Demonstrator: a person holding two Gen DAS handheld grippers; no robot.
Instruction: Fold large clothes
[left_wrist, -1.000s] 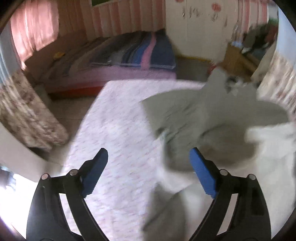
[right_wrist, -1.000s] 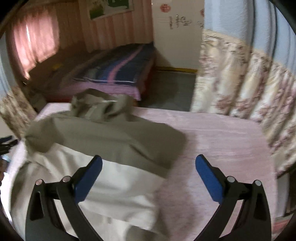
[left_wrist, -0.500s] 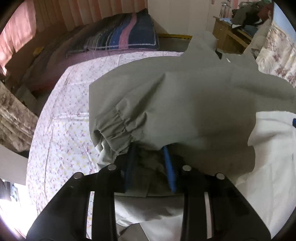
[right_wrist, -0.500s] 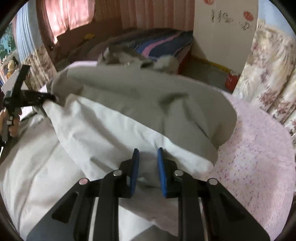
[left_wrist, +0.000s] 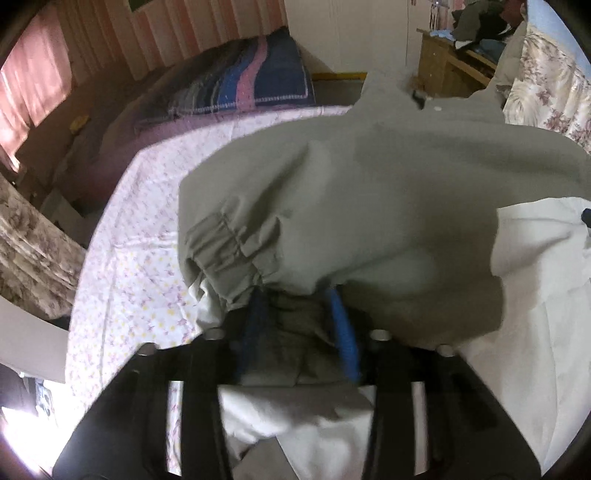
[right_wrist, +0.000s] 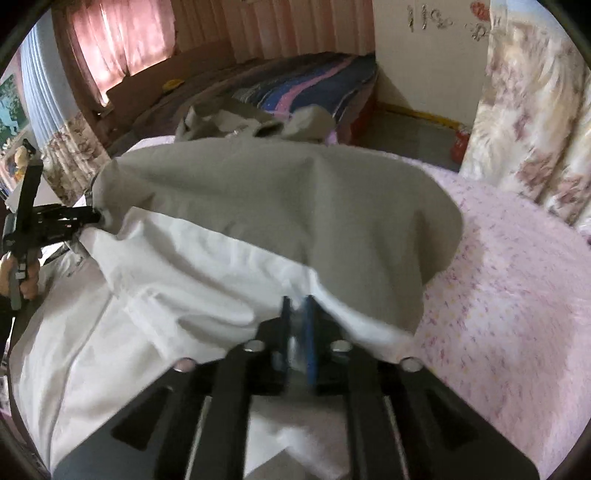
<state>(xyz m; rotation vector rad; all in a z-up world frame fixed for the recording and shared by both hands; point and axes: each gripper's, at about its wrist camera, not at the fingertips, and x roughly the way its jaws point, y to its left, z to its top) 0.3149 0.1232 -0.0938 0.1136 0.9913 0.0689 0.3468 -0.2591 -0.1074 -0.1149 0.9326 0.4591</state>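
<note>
Much of the pink floral bed (right_wrist: 517, 295) lies bare right of the grey, white-lined jacket (right_wrist: 277, 206). Left gripper (left_wrist: 299, 314) pinches its bunched cuffed edge, right gripper (right_wrist: 297, 325) its white hem, both jaws opening slightly.

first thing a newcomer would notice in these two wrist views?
A big grey-and-white jacket billows mid-frame over the pink floral bedspread. Both tongs have fabric between their blue pads, jaws opening: the left tongs at the gathered grey cuff, the right tongs on the white lining edge.
</note>
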